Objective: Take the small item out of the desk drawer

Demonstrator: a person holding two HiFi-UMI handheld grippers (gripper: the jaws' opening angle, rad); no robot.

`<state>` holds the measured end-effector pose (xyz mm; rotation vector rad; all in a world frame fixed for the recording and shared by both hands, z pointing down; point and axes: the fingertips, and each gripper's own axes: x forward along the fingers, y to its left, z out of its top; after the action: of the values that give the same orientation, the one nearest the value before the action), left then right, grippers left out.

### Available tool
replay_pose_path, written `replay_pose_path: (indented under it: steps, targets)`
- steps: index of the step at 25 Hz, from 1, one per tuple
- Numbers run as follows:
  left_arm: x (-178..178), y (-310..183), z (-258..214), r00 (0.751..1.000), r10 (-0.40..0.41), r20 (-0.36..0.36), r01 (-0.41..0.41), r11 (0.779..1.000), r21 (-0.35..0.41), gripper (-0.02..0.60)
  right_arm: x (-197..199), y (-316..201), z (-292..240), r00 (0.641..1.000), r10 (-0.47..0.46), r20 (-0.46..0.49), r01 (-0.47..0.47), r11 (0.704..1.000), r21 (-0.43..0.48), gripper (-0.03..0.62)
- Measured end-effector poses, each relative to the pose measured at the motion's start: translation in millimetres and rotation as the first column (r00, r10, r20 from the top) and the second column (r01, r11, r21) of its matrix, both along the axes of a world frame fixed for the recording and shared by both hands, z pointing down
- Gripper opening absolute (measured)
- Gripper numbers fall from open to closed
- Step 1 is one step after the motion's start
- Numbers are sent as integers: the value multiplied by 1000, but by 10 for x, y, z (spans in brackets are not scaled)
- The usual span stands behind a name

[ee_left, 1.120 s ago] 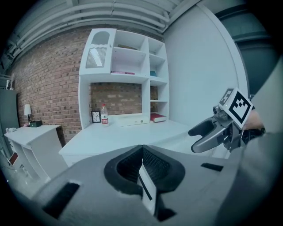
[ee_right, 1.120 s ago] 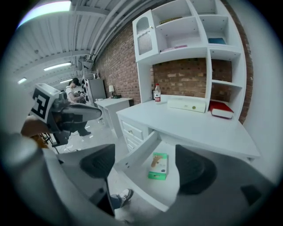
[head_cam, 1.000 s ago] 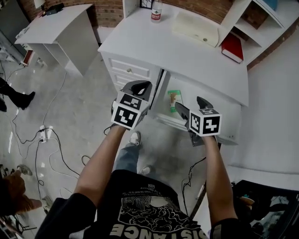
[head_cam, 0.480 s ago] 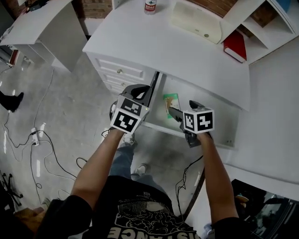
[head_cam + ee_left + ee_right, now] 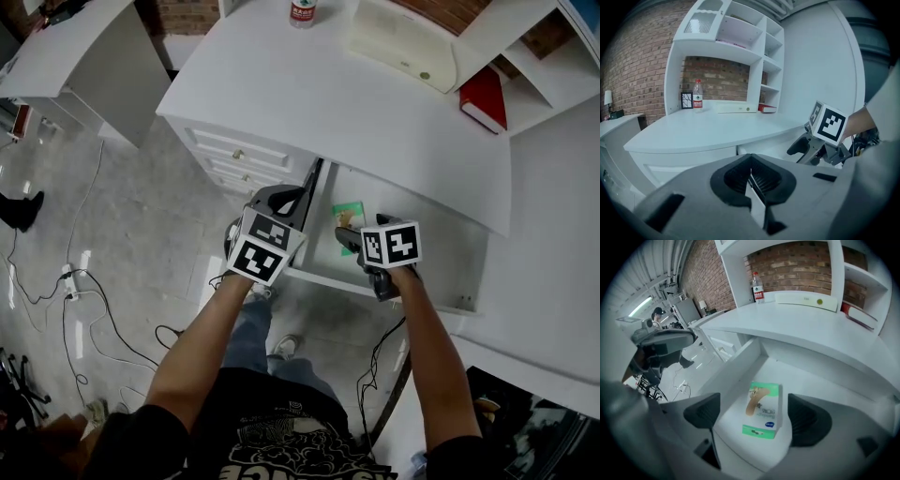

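Your arms stretch forward side by side; the left gripper (image 5: 284,200) has its fingers pressed together, the right gripper (image 5: 347,236) has its fingers spread wide.

- 2 grippers: left gripper (image 5: 290,198), right gripper (image 5: 343,236)
- 1 green box (image 5: 762,411), sitting in 1 open drawer (image 5: 441,246)
- 2 desks: near desk (image 5: 356,103), far-left desk (image 5: 66,56)
- 1 bottle (image 5: 301,11), far
- 1 red book (image 5: 484,98), far right
- 1 cream case (image 5: 403,47), far

Bottle (image 5: 301,11), red bk (image 5: 485,98), cream case (image 5: 401,54)
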<state>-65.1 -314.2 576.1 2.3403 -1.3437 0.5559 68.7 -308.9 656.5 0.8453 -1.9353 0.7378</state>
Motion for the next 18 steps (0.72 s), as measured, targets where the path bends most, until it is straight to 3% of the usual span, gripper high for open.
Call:
replay_pose_path:
  steps: [18]
  targets:
    - [-25,-247,192,998,58,6,-58,998,-40,8,23,-149,677,991,33,-133,-46,994,-99,472]
